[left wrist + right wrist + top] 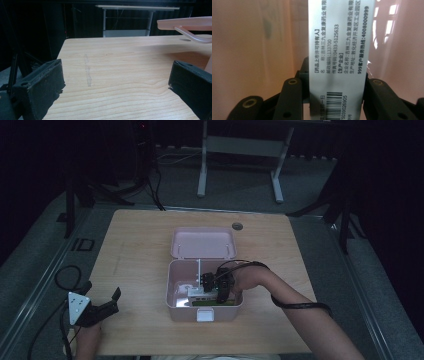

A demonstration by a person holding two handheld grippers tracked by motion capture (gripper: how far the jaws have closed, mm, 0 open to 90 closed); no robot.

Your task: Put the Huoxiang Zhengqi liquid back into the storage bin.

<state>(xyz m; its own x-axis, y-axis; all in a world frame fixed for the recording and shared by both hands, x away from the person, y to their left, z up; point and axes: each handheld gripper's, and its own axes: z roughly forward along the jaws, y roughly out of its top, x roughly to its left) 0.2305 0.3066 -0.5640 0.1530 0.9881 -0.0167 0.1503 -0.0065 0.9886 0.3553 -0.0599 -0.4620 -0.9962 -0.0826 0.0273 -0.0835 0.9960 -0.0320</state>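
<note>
Medicine carton (338,57), white, barcoded: pinched between right gripper (220,285) jaws inside pink box (176,309), near table (140,235) front edge. Left gripper (102,309) jaws spread, idle, front-left corner. Risk: carton probably snags box wall, slips.

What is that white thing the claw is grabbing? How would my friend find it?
Look at the wooden table, then the open pink box in its middle. Inside, the right gripper pinches a white carton. Unlike the green pack beside it, it has black printed text and a barcode.
</note>
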